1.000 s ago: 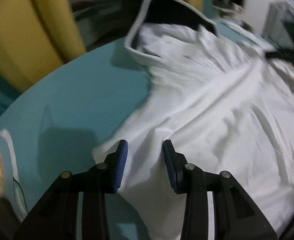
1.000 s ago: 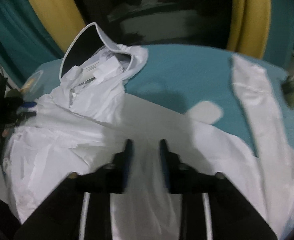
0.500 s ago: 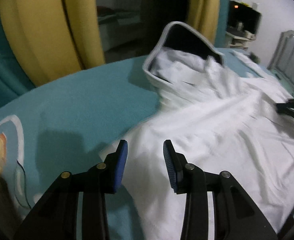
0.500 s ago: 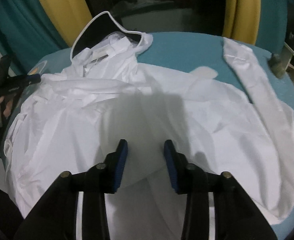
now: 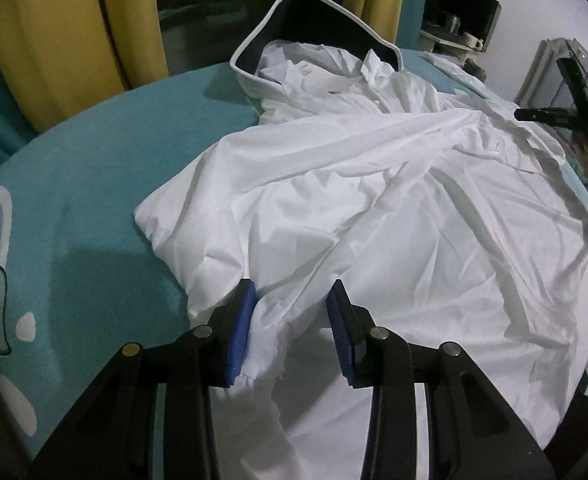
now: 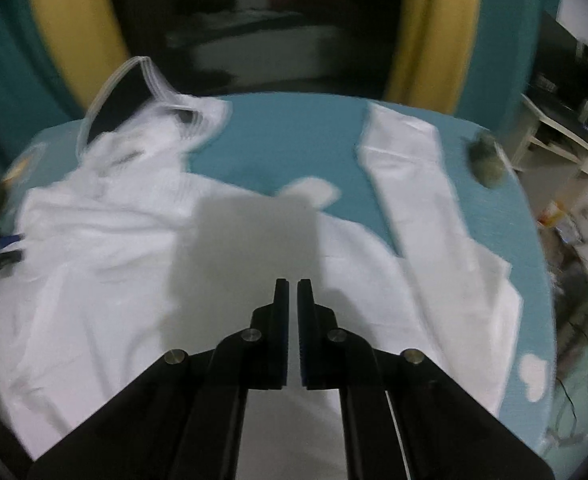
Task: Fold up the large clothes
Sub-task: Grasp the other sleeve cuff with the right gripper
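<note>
- White garment [image 5: 394,208] lies crumpled across the teal bedspread [image 5: 105,184], covering most of the side that your left camera sees on its right.
- Its hood [image 5: 314,28] (dark inside, pale trim along the rim) stands propped up at the far edge of the bed, in front of the yellow curtains [image 5: 61,40].
- One sleeve [image 6: 410,176] stretches out flat over the teal cover, away from the body of the garment, seen to the right in your right camera.
- Your left gripper [image 5: 289,328] stands about half open low over the near edge of the cloth. A bunched fold rises between its blue pads [image 5: 241,332] and touches the left one, while the right pad stands clear of the fabric, so nothing is clamped.
- Your right gripper [image 6: 292,312] has its jaws drawn together, only a thin slit between them, above the middle of the garment. Whether any cloth is pinched in that slit cannot be told, since the picture is blurred.
- Its shadow falls on the white fabric just ahead of the fingertips.
- A small dark green object [image 6: 486,160] sits near the bed's far right edge, beside the sleeve's end.
</note>
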### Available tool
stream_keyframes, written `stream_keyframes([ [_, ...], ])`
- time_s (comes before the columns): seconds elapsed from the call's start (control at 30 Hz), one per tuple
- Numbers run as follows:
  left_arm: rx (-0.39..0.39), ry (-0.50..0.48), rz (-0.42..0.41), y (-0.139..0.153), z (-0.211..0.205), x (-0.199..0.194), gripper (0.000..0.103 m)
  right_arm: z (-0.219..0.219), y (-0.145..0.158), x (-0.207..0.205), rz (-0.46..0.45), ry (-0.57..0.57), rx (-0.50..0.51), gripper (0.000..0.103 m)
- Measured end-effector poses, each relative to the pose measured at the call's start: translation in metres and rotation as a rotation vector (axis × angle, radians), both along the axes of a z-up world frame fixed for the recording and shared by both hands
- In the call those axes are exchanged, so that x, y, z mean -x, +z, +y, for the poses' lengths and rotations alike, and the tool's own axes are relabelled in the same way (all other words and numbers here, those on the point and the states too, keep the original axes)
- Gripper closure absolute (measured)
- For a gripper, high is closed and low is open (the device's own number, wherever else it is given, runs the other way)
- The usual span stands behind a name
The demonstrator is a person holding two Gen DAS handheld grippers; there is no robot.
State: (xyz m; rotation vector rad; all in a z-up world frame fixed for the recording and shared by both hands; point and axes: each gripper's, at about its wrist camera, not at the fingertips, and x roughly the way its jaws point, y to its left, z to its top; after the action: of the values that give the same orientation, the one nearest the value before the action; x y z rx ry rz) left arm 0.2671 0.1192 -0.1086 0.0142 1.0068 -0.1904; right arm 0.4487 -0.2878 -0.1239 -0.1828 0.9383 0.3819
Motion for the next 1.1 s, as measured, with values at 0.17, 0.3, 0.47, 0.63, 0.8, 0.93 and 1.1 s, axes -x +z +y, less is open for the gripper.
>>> stream_keyframes([
  [0.17,0.016,0.030,-0.074,0.011,0.007,0.007,0.064,-0.021,-0.001,-0.010,-0.018,-0.045,-0.017,0.079],
  [0.3,0.062,0.113,-0.176,0.035,0.026,0.013,0.064,-0.028,0.003,-0.029,-0.045,-0.094,0.013,0.061],
  [0.47,0.081,0.290,-0.227,0.047,0.058,0.007,0.064,-0.026,0.003,-0.070,-0.060,-0.131,0.066,0.060],
  [0.63,0.090,0.370,-0.212,0.043,0.078,0.006,0.064,-0.032,0.000,-0.109,-0.021,-0.174,0.104,0.060],
  [0.8,0.078,0.385,-0.193,0.033,0.081,0.004,0.064,-0.028,-0.012,-0.137,0.032,-0.159,0.161,0.035],
  [0.93,0.074,0.399,-0.166,0.026,0.085,0.004,0.064,-0.027,-0.014,-0.147,0.046,-0.142,0.144,0.035],
  [1.1,0.070,0.390,-0.162,0.026,0.083,0.000,0.064,-0.033,-0.011,-0.134,0.023,-0.064,0.068,0.100],
])
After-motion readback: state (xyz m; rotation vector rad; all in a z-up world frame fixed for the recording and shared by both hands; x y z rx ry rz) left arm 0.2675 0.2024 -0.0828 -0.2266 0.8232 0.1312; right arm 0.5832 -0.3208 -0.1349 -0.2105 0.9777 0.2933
